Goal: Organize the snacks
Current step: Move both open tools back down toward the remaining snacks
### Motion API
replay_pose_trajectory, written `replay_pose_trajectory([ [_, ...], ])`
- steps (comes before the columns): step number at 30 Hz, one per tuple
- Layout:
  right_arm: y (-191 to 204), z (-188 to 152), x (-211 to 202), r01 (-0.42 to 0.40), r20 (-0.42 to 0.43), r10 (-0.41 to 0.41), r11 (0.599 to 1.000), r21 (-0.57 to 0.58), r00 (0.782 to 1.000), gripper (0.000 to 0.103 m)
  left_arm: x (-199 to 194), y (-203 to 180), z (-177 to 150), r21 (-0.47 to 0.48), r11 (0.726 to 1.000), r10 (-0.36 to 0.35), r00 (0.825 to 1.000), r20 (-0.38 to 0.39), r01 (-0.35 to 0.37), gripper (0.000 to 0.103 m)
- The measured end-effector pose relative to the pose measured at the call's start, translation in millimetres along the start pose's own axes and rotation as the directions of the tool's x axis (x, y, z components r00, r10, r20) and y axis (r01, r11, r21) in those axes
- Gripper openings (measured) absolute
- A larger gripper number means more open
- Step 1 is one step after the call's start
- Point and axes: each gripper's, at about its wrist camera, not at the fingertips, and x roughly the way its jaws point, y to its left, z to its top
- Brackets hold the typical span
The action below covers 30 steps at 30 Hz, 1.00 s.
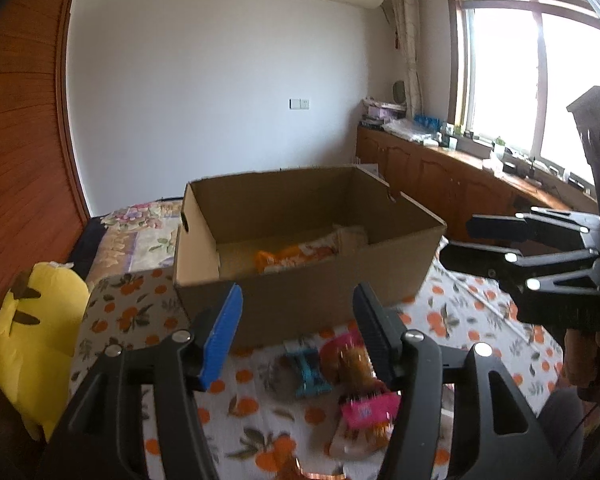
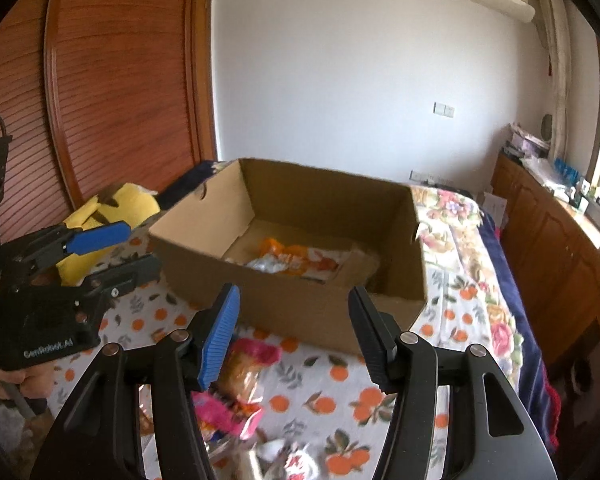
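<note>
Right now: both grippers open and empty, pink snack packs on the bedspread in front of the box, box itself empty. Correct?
Not quite: the cardboard box isn't empty. The right wrist view shows an orange snack bag inside. The rest holds: left gripper and right gripper open and empty, pink snack packs in front.

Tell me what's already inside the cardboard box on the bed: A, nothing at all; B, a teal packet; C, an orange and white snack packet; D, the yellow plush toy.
C: an orange and white snack packet lies on the floor of the cardboard box.
</note>
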Motion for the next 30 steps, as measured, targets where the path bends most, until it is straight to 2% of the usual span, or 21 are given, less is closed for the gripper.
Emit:
replay_pose_trajectory([
  [6,8,-12,-7,-0.010,-0.009,0.010,1.000,0.018,1.000,0.058,-10,-3,-27,-0.012,1.000,0.006,0.999,-0.041,-0.006,0.058],
  [13,11,-30,-11,-0.024,-0.017,0.025,0.999,0.046,1.000,0.059,-13,1,-63,-0.070,0.997,0.013,0.994,-0.111,-0.021,0.059],
  [22,10,-59,-13,-0.053,-0.012,0.054,0.995,0.090,0.998,0.064,-5,-3,-110,-0.125,0.991,0.009,0.977,-0.213,-0.037,0.059],
  [30,13,-77,-10,-0.069,-0.029,0.073,0.991,0.111,0.997,0.065,-4,-4,-130,-0.174,0.983,0.006,0.962,-0.274,-0.056,0.059],
])
